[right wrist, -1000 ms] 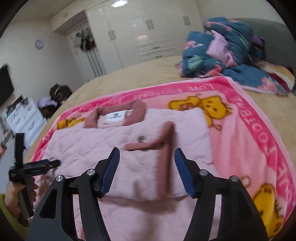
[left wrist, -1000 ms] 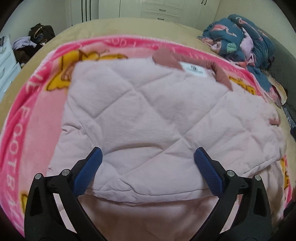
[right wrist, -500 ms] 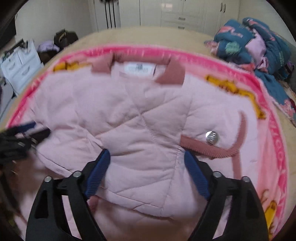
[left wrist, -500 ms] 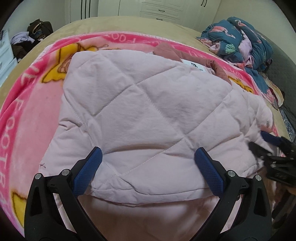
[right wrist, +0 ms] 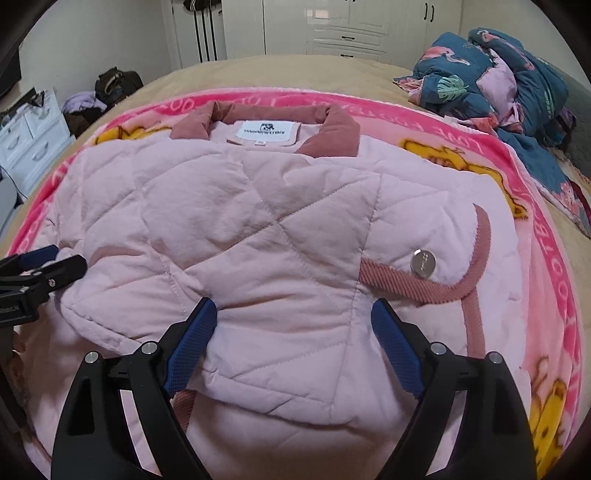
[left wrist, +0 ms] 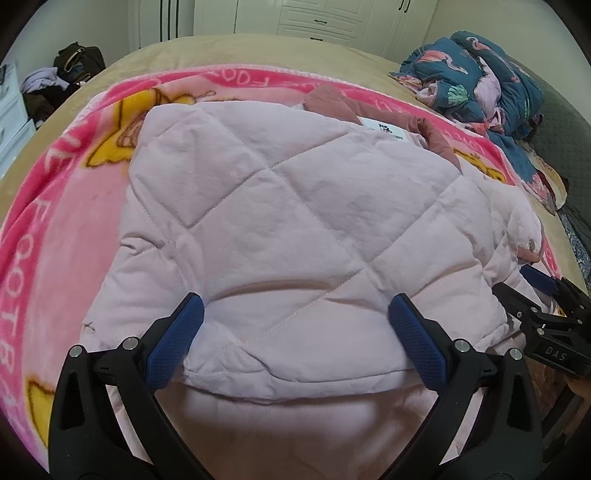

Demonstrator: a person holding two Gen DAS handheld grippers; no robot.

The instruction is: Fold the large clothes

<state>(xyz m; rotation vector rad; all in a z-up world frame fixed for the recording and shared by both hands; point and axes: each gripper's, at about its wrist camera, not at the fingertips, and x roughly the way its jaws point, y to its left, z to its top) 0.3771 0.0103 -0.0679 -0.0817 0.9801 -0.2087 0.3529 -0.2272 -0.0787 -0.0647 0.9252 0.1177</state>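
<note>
A pale pink quilted jacket (left wrist: 288, 229) lies folded on a pink cartoon blanket (left wrist: 44, 229), collar (right wrist: 332, 133) and white label at the far end. My left gripper (left wrist: 295, 314) is open, its jaws spread over the jacket's near left edge, holding nothing. My right gripper (right wrist: 293, 317) is open over the near right part, beside the corduroy-trimmed pocket with a silver snap (right wrist: 423, 263). Each gripper shows at the edge of the other's view: the right in the left wrist view (left wrist: 543, 295), the left in the right wrist view (right wrist: 37, 266).
The blanket (right wrist: 546, 229) covers a tan bed (left wrist: 258, 48). A heap of blue and pink bedding (right wrist: 498, 81) lies at the far right. White wardrobes (right wrist: 332, 26), a white drawer unit (right wrist: 29, 136) and bags with clothes on the floor (right wrist: 107, 88) stand beyond.
Both grippers moved down and closer to the jacket's near edge. The right one swung left over the folded jacket and now appears in the left wrist view.
</note>
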